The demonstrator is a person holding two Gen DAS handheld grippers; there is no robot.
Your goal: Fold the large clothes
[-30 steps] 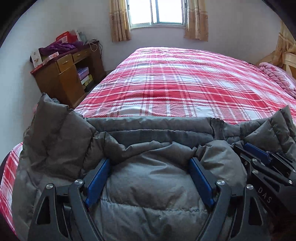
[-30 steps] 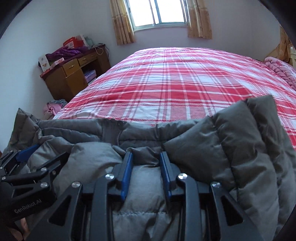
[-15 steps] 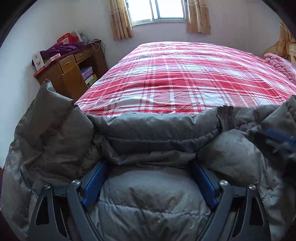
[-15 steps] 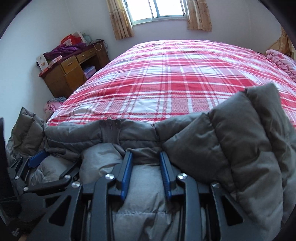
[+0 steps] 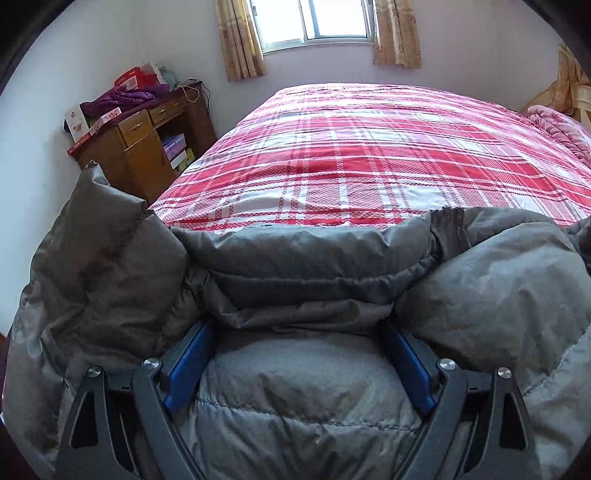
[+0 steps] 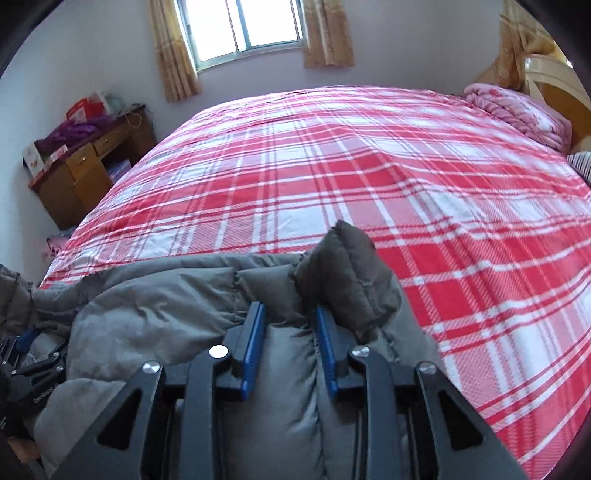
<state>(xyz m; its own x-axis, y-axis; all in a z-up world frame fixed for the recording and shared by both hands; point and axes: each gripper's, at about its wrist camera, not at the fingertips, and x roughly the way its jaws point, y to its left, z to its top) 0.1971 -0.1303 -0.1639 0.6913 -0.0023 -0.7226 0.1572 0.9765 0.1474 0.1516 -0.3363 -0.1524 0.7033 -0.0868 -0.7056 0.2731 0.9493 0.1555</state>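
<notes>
a grey puffer jacket [image 5: 295, 266] lies bunched at the near edge of the red plaid bed [image 5: 369, 147]. the left gripper [image 5: 295, 328] has its jaws spread wide, pads pressed against a thick roll of the jacket. the right gripper [image 6: 290, 314], its jaws narrow and just closing further, pinches a fold by the jacket's right end. a wooden desk [image 5: 136, 147] stands far left under the window [image 5: 317, 18].

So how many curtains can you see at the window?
2: one curtain on the window's left side, the other curtain on its right. Both hang short, just past the sill; none seems hidden.
</notes>
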